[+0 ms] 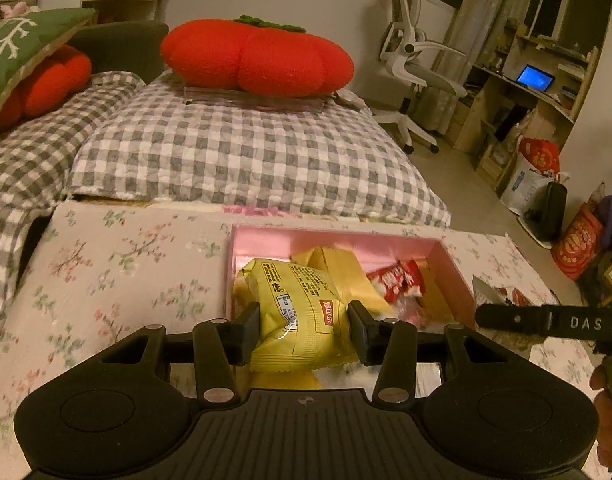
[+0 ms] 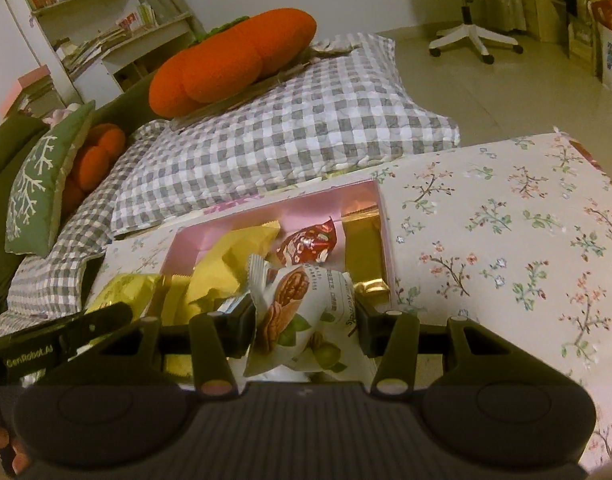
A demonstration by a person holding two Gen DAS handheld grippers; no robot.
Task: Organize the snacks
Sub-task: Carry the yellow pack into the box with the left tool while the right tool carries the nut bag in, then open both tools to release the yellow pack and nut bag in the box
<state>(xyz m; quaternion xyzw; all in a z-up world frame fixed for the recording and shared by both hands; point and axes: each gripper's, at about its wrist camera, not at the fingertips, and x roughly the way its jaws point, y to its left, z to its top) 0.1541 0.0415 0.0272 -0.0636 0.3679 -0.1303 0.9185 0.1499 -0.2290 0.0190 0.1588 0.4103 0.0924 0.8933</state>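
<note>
A pink box (image 1: 346,240) sits on the floral tablecloth and holds yellow packets (image 1: 338,268) and a red snack packet (image 1: 398,280). My left gripper (image 1: 304,330) is shut on a yellow snack packet (image 1: 302,312), held over the box's near edge. My right gripper (image 2: 304,326) is shut on a white walnut snack packet (image 2: 298,312), also over the pink box (image 2: 266,216). A red packet (image 2: 308,244) and yellow packets (image 2: 230,256) lie in the box. The right gripper's side shows in the left wrist view (image 1: 546,320).
The floral-cloth table (image 2: 506,240) stretches right of the box. A bed with a checked quilt (image 1: 234,152) and an orange pumpkin cushion (image 1: 258,56) lies beyond the table. A white office chair (image 1: 418,60) and shelves stand at the far right.
</note>
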